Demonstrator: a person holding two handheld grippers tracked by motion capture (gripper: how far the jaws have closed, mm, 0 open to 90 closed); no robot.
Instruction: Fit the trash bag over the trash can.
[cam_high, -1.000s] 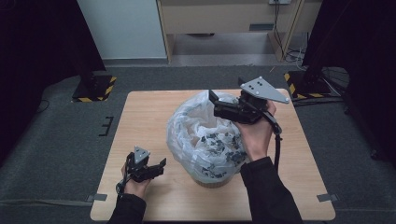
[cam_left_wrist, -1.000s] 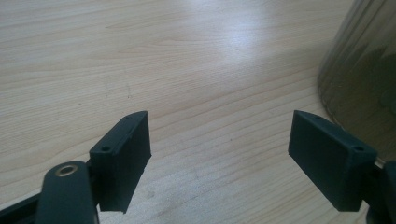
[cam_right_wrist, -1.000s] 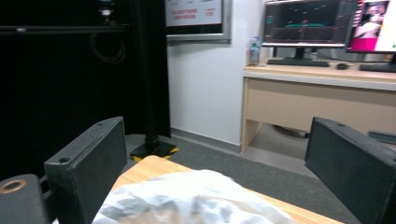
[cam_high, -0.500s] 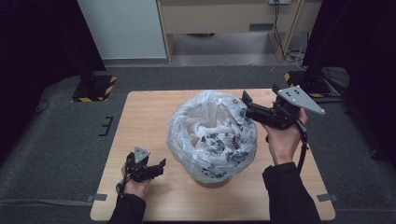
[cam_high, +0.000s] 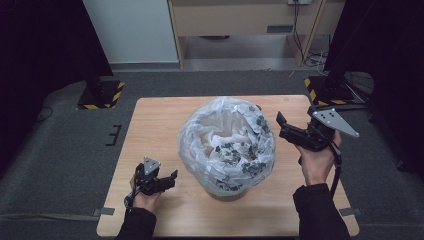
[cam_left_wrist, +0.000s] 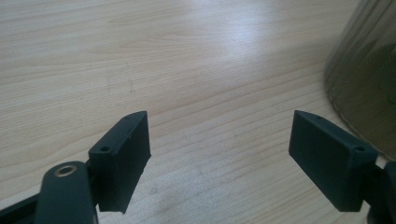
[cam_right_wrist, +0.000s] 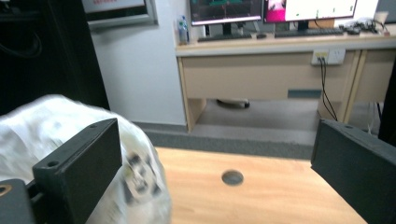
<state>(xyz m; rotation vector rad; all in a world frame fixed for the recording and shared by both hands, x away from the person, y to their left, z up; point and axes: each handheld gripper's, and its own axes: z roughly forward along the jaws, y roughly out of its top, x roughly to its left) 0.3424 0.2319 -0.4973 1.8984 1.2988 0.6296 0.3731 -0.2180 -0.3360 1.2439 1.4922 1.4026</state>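
Observation:
A white, see-through plastic bag (cam_high: 227, 142) with dark print lines a round bin (cam_high: 226, 194) at the middle of the wooden table (cam_high: 160, 125). Its mouth bulges out over the bin's rim. My right gripper (cam_high: 281, 126) hovers just right of the bag, open, with nothing between its jaws. In the right gripper view the blurred bag (cam_right_wrist: 32, 126) lies behind the left jaw of the open right gripper (cam_right_wrist: 215, 154). My left gripper (cam_high: 170, 180) rests low at the front left, open and empty. In the left gripper view its jaws (cam_left_wrist: 219, 140) point at bare wood, with the bin's wall (cam_left_wrist: 364, 84) at the right.
A small round hole (cam_right_wrist: 232, 177) marks the tabletop near its far edge. Beyond the table stand a wooden desk (cam_right_wrist: 280, 60) with monitors and a white panel (cam_high: 130, 30). Black stands with yellow-striped bases (cam_high: 100, 95) flank the table on the grey floor.
My right gripper has swung from over the bag's top out to the right side of the bag. The left gripper has stayed in place.

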